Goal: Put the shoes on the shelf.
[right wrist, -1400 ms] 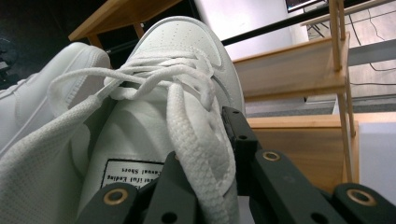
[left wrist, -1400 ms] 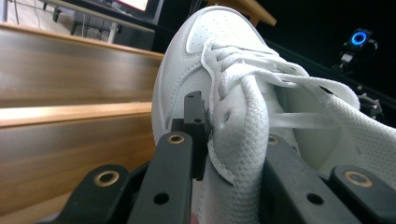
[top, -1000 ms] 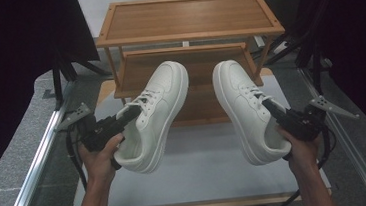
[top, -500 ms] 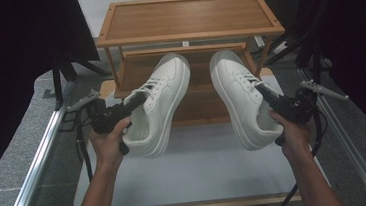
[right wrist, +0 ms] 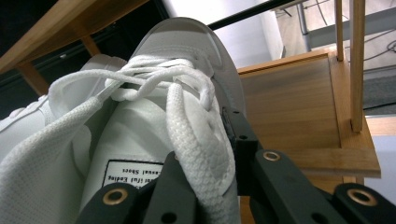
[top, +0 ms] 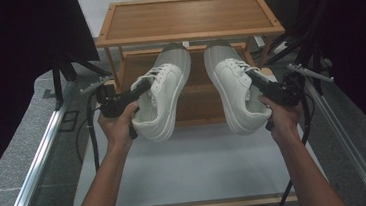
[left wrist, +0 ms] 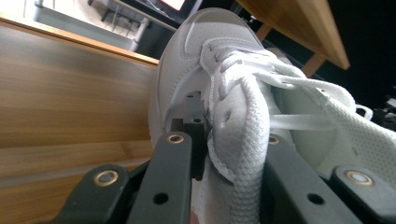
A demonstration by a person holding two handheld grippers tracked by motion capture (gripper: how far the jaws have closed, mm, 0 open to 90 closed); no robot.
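Two white sneakers are held in the air in front of a wooden shoe rack (top: 188,14). My left gripper (top: 142,89) is shut on the collar of the left sneaker (top: 163,97), whose toe points under the rack's top shelf. In the left gripper view the jaws pinch the mesh side wall of the left sneaker (left wrist: 243,121) by the laces. My right gripper (top: 255,79) is shut on the side wall of the right sneaker (top: 232,91). The right gripper view shows the right sneaker (right wrist: 173,121), its tongue label and its laces. Both toes reach over the lower shelf (top: 194,84).
The rack stands at the far end of a white tabletop (top: 201,166). Its lower shelf (right wrist: 289,107) has thin wooden posts (right wrist: 357,65) at the side. Black stands and cables flank the table. A metal rail (top: 31,171) runs along the left.
Both hands moved forward and up with the sneakers. The toes, earlier in front of the rack, now sit over the lower shelf under the top board.
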